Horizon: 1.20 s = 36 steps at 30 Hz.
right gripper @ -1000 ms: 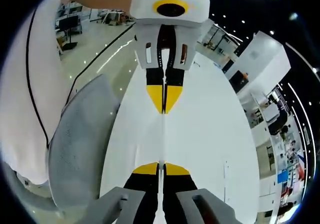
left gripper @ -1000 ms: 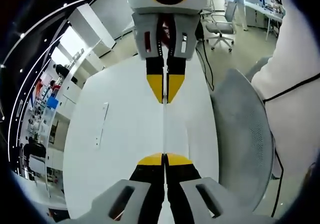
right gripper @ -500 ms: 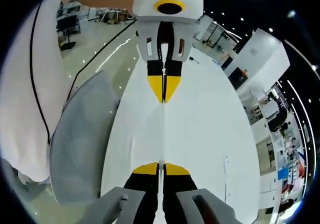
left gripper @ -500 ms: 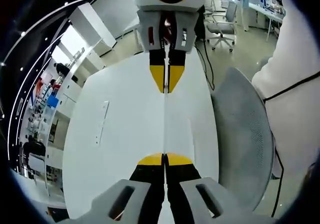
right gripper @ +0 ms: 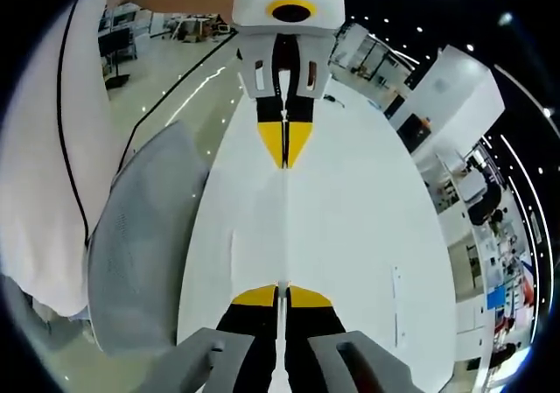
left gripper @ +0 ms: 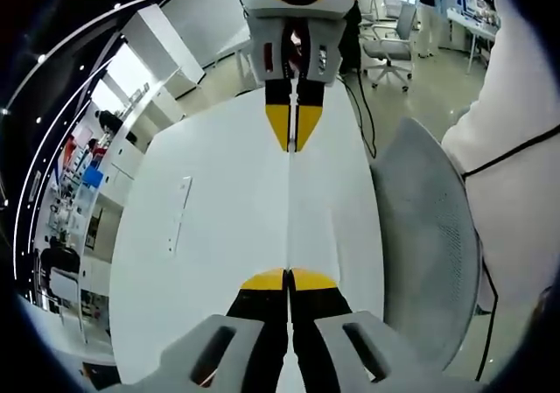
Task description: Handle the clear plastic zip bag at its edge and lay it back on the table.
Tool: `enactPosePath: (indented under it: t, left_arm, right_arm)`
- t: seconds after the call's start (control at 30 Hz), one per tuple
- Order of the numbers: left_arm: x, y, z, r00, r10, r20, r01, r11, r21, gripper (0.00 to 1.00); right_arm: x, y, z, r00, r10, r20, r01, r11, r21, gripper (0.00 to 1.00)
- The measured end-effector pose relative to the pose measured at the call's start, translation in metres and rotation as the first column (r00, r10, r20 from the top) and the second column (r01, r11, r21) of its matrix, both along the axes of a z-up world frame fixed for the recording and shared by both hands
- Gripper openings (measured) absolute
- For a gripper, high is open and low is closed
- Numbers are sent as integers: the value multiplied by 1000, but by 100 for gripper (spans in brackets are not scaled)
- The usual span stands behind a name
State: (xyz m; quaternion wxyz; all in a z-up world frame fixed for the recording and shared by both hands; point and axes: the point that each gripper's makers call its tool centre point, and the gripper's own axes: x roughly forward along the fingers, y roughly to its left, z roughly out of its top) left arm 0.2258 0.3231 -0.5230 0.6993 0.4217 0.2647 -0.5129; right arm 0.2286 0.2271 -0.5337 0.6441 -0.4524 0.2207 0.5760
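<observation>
The clear plastic zip bag [left gripper: 290, 209] is stretched edge-on between both grippers and shows as a thin pale line above the white table [left gripper: 201, 235]. My left gripper [left gripper: 289, 275] is shut on its near edge. Facing it at the top of the left gripper view, my right gripper [left gripper: 292, 146] is shut on the bag's far edge. In the right gripper view the bag [right gripper: 283, 227] runs from my right gripper [right gripper: 282, 290] up to the left gripper [right gripper: 284, 161], with both pairs of yellow-tipped jaws pressed together on it.
A grey mesh chair back [left gripper: 424, 244] [right gripper: 144, 235] stands at the table's side, with a person in white [left gripper: 516, 148] [right gripper: 52, 130] beside it. A thin strip [left gripper: 179, 214] lies on the table. An office chair [left gripper: 385, 47] stands on the floor beyond.
The two grippers have drawn apart along the bag's line. Each looks smaller and farther off in the other's view. Both stay shut on the bag.
</observation>
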Motion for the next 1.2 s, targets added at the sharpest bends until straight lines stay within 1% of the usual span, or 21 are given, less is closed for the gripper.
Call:
enactPosePath:
  t: [0.53,0.6,0.73,1.07,1.2]
  left_arm:
    - [4,8,-3,1000,16,4,-16,1000,7,0]
    - [4,8,-3,1000,19,-1,-19,1000,-2,0]
    - [4,7,-4,1000,19,1,-19,1000,0,0]
    - [5,6,-3,999,18,26,-19,1000,12,0]
    - [9,8,-2,999,31,39,-32,999,4,0]
  right_arm:
    - [5,-13,-4,1000,-22,7,23,1000,-16,0]
    - [5,-14,-4,1000,-28,3,28,1000,-10,0]
    - [3,-14,-7,1000,-25,-1,25,1000,-13,0]
    - [4,-13,-11,999,-36,-12,36,999,-25,0]
    - [5,-12,-11,998,-58,-20,57,998,-13,0]
